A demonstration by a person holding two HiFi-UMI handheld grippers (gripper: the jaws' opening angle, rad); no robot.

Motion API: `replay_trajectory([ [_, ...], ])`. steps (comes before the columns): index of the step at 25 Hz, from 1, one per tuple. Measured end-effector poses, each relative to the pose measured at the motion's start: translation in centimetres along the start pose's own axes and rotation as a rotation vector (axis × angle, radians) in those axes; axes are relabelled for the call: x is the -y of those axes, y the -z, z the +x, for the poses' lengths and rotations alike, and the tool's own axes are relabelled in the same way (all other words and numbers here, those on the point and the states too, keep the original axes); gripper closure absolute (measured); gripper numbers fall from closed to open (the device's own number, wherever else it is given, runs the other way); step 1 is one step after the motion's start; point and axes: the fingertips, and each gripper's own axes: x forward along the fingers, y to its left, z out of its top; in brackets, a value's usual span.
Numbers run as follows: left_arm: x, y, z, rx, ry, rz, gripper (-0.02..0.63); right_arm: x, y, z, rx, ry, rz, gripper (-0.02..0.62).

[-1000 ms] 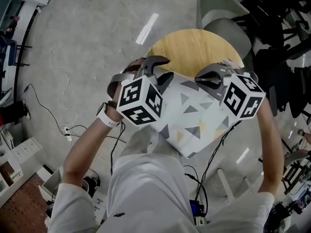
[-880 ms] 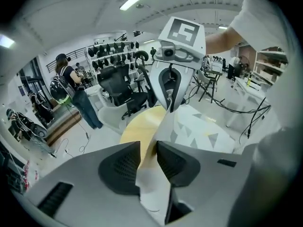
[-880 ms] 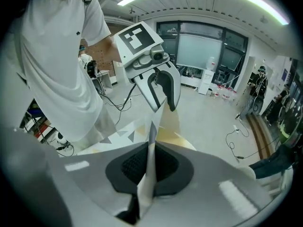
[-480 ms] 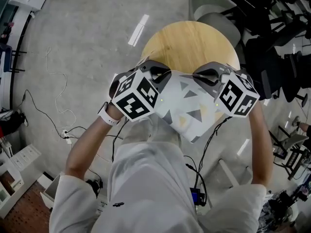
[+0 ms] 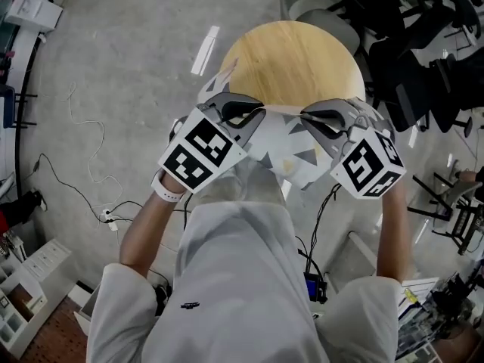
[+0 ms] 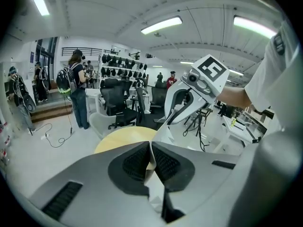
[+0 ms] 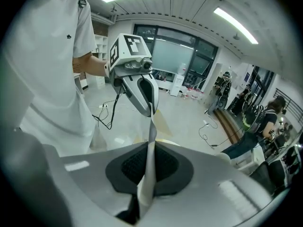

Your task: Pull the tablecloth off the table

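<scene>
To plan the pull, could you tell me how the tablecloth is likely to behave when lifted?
Probably floppy: the tablecloth droops and creases between the left claw and right claw. Likely light, since a thin pinched edge in each claw carries it. It may slide off the smooth table.

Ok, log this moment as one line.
left gripper: shut on cloth | right gripper: shut on cloth | table: top mostly bare

The round wooden worktop (image 5: pixel 291 59) shows bare wood, with the triangle-patterned tablecloth (image 5: pixel 291 153) covering only its near edge.
</scene>
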Motion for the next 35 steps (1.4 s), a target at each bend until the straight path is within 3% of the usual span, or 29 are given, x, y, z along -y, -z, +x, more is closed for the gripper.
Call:
replay_trajectory([
  [7, 4.0, -0.4, -4.8, 0.026, 0.071, 0.059, 0.598, -4.4, -3.6, -3.2, -0.017, 0.086, 0.044, 0.583],
  [16, 7.9, 1.7, -8.0, 0.019, 0.120, 0.114, 0.598, -10.4, -5.4, -3.8, 0.022, 0.106, 0.218, 0.583],
  [27, 10.0, 1.5, -9.9, 0.004, 0.058, 0.123, 0.597, -12.8, -6.5, -5.1, 0.176, 0.115, 0.305, 0.583],
  [35, 10.7, 2.6, -8.3, -0.008, 0.025, 0.077, 0.597, -13.7, -4.6, -4.6, 0.201, 0.070, 0.354, 0.582],
])
